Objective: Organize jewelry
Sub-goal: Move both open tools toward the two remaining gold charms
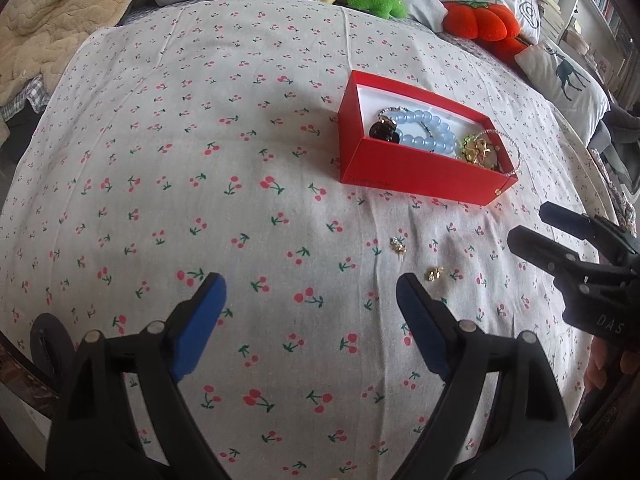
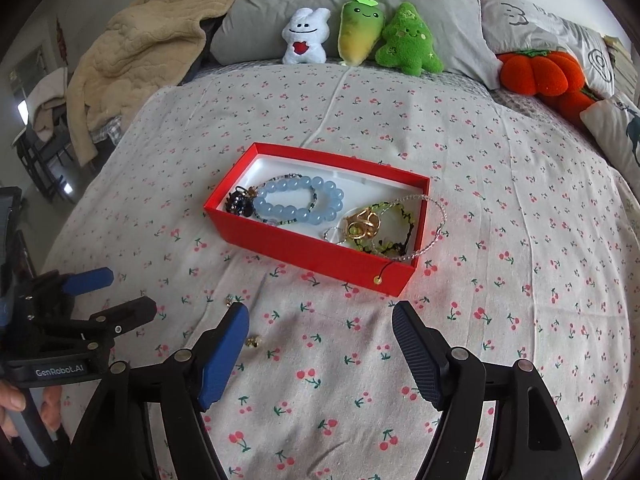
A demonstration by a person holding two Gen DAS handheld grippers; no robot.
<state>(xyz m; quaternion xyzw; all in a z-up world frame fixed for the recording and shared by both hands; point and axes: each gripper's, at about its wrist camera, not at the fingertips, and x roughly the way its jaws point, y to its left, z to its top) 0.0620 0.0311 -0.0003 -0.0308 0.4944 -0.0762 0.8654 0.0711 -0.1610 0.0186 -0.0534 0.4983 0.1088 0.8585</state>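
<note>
An open red box (image 1: 416, 178) (image 2: 304, 250) sits on the cherry-print bedsheet. It holds a blue bead bracelet (image 1: 426, 128) (image 2: 298, 200), a dark charm (image 2: 239, 203), gold pieces (image 2: 362, 224) and a clear bead chain (image 2: 434, 216) hanging over its right rim. Two small gold earrings lie loose on the sheet in front of the box (image 1: 399, 246) (image 1: 434, 273); one shows by my right gripper's left finger (image 2: 253, 342). My left gripper (image 1: 310, 322) is open and empty above the sheet. My right gripper (image 2: 320, 354) is open and empty, in front of the box.
Plush toys (image 2: 356, 34) and an orange plush (image 2: 538, 70) line the head of the bed with grey pillows. A beige blanket (image 2: 136, 60) lies at the far left. A deer-print cushion (image 1: 568, 80) is at the right edge.
</note>
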